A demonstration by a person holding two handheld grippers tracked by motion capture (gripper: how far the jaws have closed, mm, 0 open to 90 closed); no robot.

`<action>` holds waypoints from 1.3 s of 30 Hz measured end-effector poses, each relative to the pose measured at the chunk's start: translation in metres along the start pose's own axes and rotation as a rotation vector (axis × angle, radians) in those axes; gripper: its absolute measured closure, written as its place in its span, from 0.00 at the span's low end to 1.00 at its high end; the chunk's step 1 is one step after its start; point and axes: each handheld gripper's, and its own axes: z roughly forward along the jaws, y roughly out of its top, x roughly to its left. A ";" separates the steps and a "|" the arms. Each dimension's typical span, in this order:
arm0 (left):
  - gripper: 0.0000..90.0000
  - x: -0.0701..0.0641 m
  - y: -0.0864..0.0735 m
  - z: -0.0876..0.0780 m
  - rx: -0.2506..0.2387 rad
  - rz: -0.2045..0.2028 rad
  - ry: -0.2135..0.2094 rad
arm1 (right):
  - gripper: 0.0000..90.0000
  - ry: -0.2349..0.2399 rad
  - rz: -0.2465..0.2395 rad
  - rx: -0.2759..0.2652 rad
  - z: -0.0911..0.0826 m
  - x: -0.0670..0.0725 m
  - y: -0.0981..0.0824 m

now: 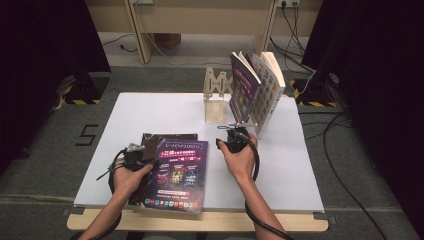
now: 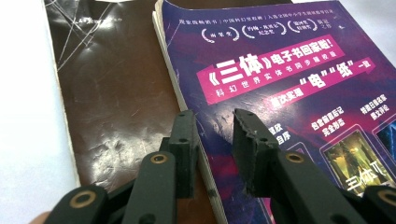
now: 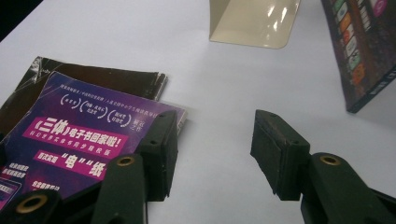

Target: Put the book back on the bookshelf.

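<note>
left gripper view: left claw (image 2: 212, 122) half open, straddling the purple book's (image 2: 280, 84) near-left edge, which runs away from it; book lies on a brown book (image 2: 112, 102). right claw (image 3: 215, 135) gapes empty beside it.

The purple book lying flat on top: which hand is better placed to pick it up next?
Left. The left gripper already straddles the purple book's edge, jaws half open. The right gripper hangs over bare table, beside it.
</note>
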 end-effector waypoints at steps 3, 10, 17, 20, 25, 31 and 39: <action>0.77 -0.002 0.000 0.001 0.002 0.013 0.000 | 0.57 0.005 -0.001 0.013 0.004 0.000 0.000; 0.77 -0.007 0.000 0.002 0.001 0.021 -0.004 | 0.56 0.008 0.001 0.032 0.008 0.001 -0.003; 0.77 -0.014 -0.001 0.003 0.005 0.038 -0.018 | 0.56 0.014 0.009 0.060 0.013 0.002 -0.004; 0.77 -0.016 -0.001 0.004 0.005 0.039 -0.024 | 0.56 0.017 0.013 0.066 0.014 0.002 -0.004; 0.77 -0.018 -0.002 0.004 0.008 0.046 -0.030 | 0.56 0.041 0.019 0.104 0.026 0.001 -0.001; 0.77 -0.019 -0.002 0.004 0.010 0.042 -0.042 | 0.56 0.075 0.052 0.143 0.037 0.001 0.003; 0.77 -0.020 -0.002 0.004 0.007 0.051 -0.031 | 0.56 0.085 0.075 0.169 0.047 -0.001 0.001</action>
